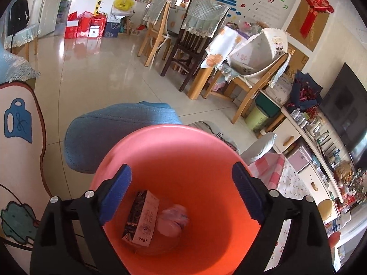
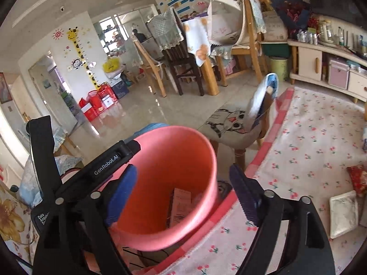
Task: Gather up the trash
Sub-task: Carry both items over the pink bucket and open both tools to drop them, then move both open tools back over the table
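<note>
A living room, mid-cleanup: the left gripper (image 1: 181, 194) hangs directly over a pink bin (image 1: 174, 142), its 2 blue-padded fingers (image 1: 119, 188) spread wide and holding nothing. That straight-down pose suits a drop, and 2 pieces of trash lie at the bottom: a carton (image 1: 141, 217) and a crumpled plastic wad (image 1: 173, 220) touching its side. The carton lies flat, its long axis running from the near wall toward the far wall, slightly slanted, printed face up.

The right gripper (image 2: 183, 190) sits just beside the bin (image 2: 179, 151), one finger over the opening and the other outside the wall; its tongs are also wide and grip nothing. From this side the bin stands upright at the edge of a cherry-print rug (image 2: 309, 142), mouth up, with the carton (image 2: 181, 206) leaning against the inner wall. More likely trash, a white packet (image 2: 344, 215) and a red wrapper (image 2: 359, 178), lies well apart on the rug, to the right, probably the next pickups. A cat-print chair (image 2: 229, 123) stands behind the bin.
</note>
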A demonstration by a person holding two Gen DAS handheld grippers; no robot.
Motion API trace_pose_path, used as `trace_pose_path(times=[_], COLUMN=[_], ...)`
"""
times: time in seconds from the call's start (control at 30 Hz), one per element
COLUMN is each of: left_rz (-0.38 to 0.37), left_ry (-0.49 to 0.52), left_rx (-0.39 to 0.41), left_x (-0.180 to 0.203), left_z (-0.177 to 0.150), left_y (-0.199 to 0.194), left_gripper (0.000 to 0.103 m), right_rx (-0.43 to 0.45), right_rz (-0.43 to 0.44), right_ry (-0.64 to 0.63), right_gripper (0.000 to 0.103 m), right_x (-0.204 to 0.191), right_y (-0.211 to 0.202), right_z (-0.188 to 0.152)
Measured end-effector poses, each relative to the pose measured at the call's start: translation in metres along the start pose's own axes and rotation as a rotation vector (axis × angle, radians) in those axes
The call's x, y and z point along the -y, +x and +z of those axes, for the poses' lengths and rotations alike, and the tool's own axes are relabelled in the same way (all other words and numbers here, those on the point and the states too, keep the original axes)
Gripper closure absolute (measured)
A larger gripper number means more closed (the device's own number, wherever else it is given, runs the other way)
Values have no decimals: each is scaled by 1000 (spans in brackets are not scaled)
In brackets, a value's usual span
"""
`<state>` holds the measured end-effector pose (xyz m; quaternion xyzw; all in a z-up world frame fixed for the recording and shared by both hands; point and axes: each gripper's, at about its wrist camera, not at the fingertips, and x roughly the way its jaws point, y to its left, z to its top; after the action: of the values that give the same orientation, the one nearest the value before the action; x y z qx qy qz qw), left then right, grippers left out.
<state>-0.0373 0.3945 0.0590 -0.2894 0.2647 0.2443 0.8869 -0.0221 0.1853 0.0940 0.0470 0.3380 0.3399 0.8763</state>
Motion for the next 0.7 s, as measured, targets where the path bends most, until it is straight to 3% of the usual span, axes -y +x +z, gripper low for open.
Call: trace_pose_path(times=[0.07,0.27,0.4,0.7], left_rz=[-22,-104,-143,-77], left_ry=[20,93,122,290], left_rx=[14,108,103,105], left_x=[6,28,39,76], left_z=[-2,-9,-16,-33], left_y=[-2,-14,-20,-44], left_gripper=[13,12,11,11], right_rx=[21,51,66,110], right_rz=[-44,-139,-193,-269], right_ry=[-11,-23,-7,52], right_gripper=[13,12,11,9], right_x=[2,19,38,79], right_y=[-11,-44,-64,-113], right_z=[-4,-23,-30,-54])
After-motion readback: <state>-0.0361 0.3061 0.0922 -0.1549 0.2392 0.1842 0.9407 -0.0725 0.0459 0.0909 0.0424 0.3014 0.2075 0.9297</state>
